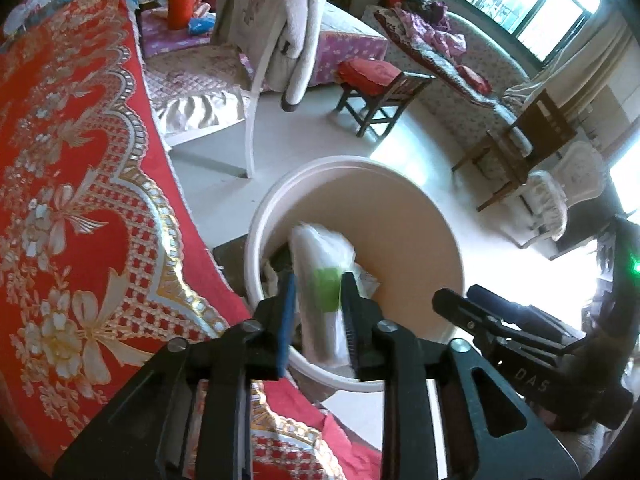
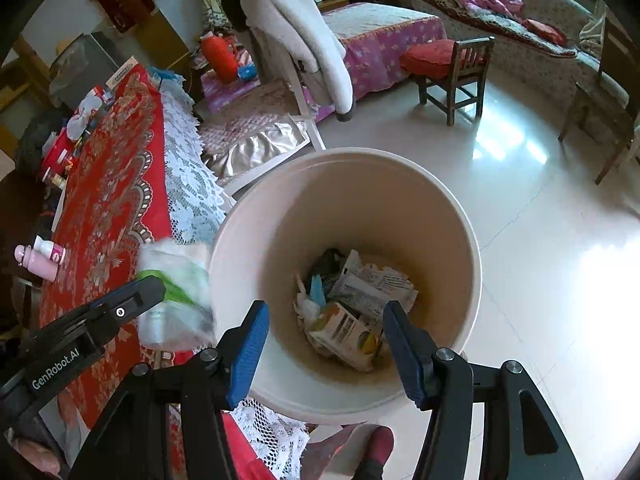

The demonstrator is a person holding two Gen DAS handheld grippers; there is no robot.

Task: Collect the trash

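We hold two grippers over a cream plastic bin (image 2: 452, 216) that stands on the pale tiled floor (image 2: 540, 240) just beside a table draped in a red and gold patterned cloth (image 1: 80, 200). In the left wrist view our left gripper (image 1: 318, 284) has its jaws a little apart, with a blurred white plastic packet with a green patch (image 1: 320, 280) between them, above the bin's near rim at about 7 o'clock of the opening; the blur keeps us from telling whether the pads press on the packet or merely flank it. In the right wrist view the same packet (image 2: 176, 292) shows at 9 o'clock of the bin, just outside its rim and over the cloth's edge, with the left gripper's black finger in front of it. Our right gripper (image 2: 326, 340) stands with its blue-padded jaws well apart and nothing between them, pointing down into the bin's mouth. At the bottom of the bin lies a heap of trash (image 2: 352, 312): torn printed paper, a small printed carton and some crumpled scraps. A white lace runner (image 2: 188, 184) hangs over the table edge at 10 o'clock of the bin. On the table a small pink bottle (image 2: 42, 258) lies at the far left, well apart from the bin. A small wooden chair with a red cushion (image 2: 448, 68) stands at 1 o'clock, well away across the floor.
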